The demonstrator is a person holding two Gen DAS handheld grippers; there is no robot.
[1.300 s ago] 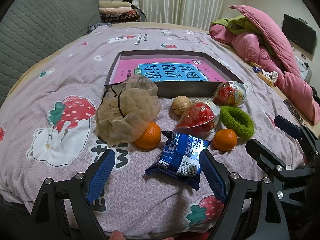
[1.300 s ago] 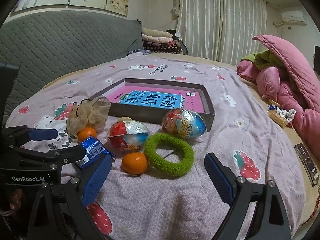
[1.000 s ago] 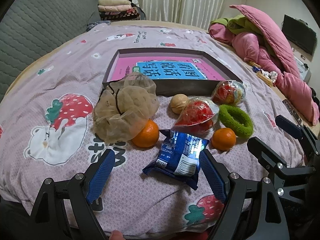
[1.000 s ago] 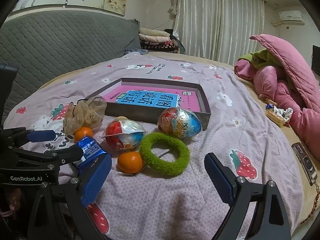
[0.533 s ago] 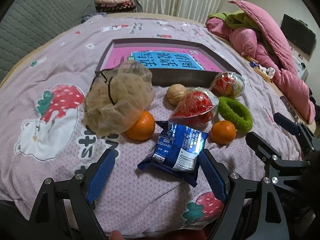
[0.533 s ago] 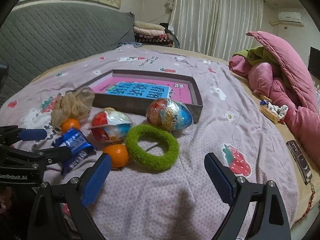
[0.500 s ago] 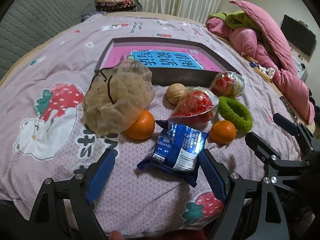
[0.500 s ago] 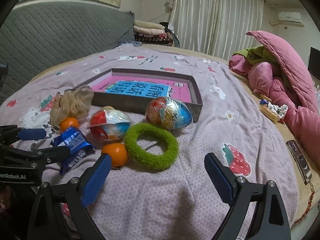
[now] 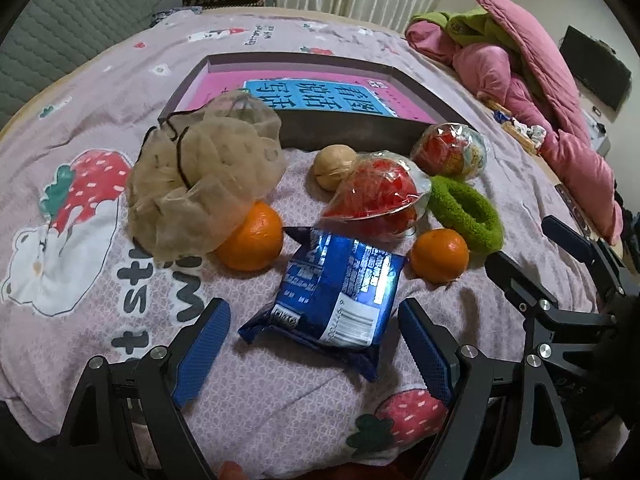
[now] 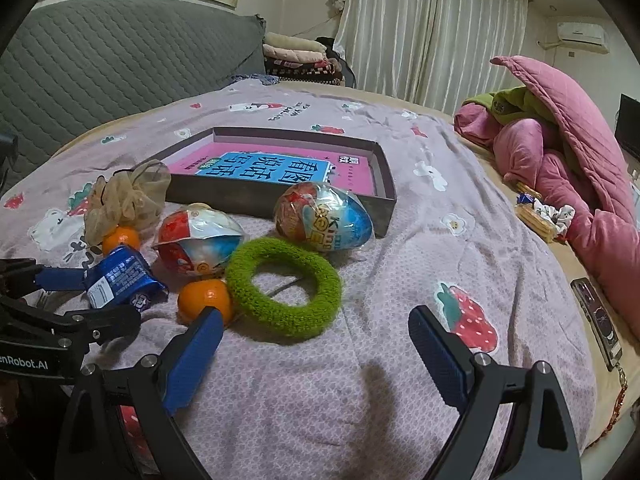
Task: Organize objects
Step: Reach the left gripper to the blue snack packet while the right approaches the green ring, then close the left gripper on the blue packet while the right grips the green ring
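**Both grippers wide over the bedspread clutter**

The left gripper (image 9: 314,344) hovers with jaws apart, flanking a blue snack packet (image 9: 334,286) without touching it. The right gripper (image 10: 316,346) is likewise spread wide, empty, just short of the green ring (image 10: 284,286). Beyond lie two oranges (image 9: 250,236) (image 9: 439,255) (one tucked against a beige mesh pouf (image 9: 204,180)), two wrapped toy eggs (image 10: 324,216) (image 10: 198,240) and a walnut (image 9: 334,161). Farthest, the dark tray (image 9: 348,130) holds a pink book (image 10: 272,168).

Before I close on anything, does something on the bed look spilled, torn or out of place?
Nothing looks spilled or torn. The blue snack packet lies sealed between the open left gripper's fingers. The beige mesh scrunchie drapes over one orange, so that orange is partly covered.
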